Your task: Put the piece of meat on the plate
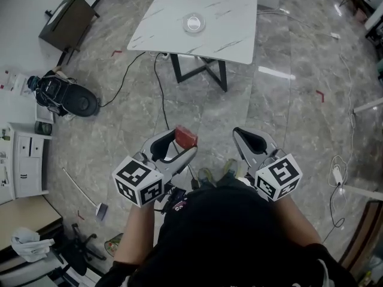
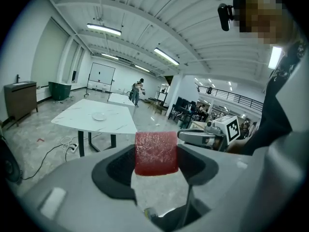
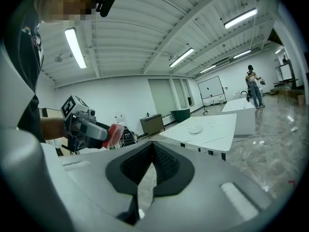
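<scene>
A red cube of meat (image 1: pixel 186 137) sits between the jaws of my left gripper (image 1: pixel 179 139), which is shut on it and held above the floor in front of the person. In the left gripper view the meat (image 2: pixel 155 153) fills the gap between the dark pads. My right gripper (image 1: pixel 246 134) hangs beside it, shut with nothing in it; its pads (image 3: pixel 166 161) meet at the tip. The small white plate (image 1: pixel 194 23) rests on the white marble table (image 1: pixel 230 31), some distance ahead of both grippers. The plate (image 2: pixel 99 116) and plate (image 3: pixel 195 129) also show in both gripper views.
The table stands on black crossed legs (image 1: pixel 203 70) with a cable (image 1: pixel 158 94) trailing over the grey floor. A black wheeled machine (image 1: pixel 66 97) and a dark cabinet (image 1: pixel 66 17) stand at the left, a white drawer unit (image 1: pixel 27 166) nearer. A person (image 2: pixel 137 92) stands far off.
</scene>
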The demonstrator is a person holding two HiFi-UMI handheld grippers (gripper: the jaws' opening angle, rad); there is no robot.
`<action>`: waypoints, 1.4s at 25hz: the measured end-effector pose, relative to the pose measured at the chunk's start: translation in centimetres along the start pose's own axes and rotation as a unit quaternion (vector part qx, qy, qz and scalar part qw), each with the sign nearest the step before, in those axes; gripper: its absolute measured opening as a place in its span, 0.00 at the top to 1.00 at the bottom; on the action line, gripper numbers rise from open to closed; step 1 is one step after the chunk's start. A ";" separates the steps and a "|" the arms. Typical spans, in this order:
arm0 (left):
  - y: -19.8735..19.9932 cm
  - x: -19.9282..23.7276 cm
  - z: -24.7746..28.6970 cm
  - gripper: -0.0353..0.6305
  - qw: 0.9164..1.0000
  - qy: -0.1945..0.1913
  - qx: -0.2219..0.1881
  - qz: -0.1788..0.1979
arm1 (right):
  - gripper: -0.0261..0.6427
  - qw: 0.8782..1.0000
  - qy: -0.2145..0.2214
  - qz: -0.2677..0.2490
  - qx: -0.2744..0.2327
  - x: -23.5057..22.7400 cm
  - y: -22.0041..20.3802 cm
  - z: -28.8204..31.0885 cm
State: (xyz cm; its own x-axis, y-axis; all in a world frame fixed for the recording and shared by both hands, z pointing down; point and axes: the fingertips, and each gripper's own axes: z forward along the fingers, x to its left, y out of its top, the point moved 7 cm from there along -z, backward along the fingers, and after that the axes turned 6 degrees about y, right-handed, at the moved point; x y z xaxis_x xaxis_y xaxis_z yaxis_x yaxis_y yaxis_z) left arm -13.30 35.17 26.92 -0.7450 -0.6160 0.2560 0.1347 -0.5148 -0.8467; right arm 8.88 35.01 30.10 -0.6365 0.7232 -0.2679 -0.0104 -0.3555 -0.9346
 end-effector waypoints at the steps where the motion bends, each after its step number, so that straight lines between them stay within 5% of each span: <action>1: -0.1 -0.4 0.6 0.38 1.000 0.004 0.004 -0.001 | 0.93 1.000 0.003 0.002 0.000 -0.7 -0.1 -0.3; 19: -1.1 -2.2 5.4 0.38 0.999 0.025 0.014 -0.025 | 0.93 0.999 0.022 0.015 0.023 -6.5 -1.7 -1.9; 35: 1.3 7.3 7.1 0.38 0.999 -0.007 0.027 -0.029 | 0.93 0.999 -0.008 0.022 0.047 -7.9 0.3 6.8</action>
State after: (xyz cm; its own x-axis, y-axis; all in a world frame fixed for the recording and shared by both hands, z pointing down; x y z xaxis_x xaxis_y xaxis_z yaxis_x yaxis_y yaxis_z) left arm -13.89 25.76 31.01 -0.7440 -0.5918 0.3101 0.1267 -0.5806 -0.8043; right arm 8.69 25.13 33.57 -0.6501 0.6963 -0.3042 -0.0536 -0.4414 -0.8957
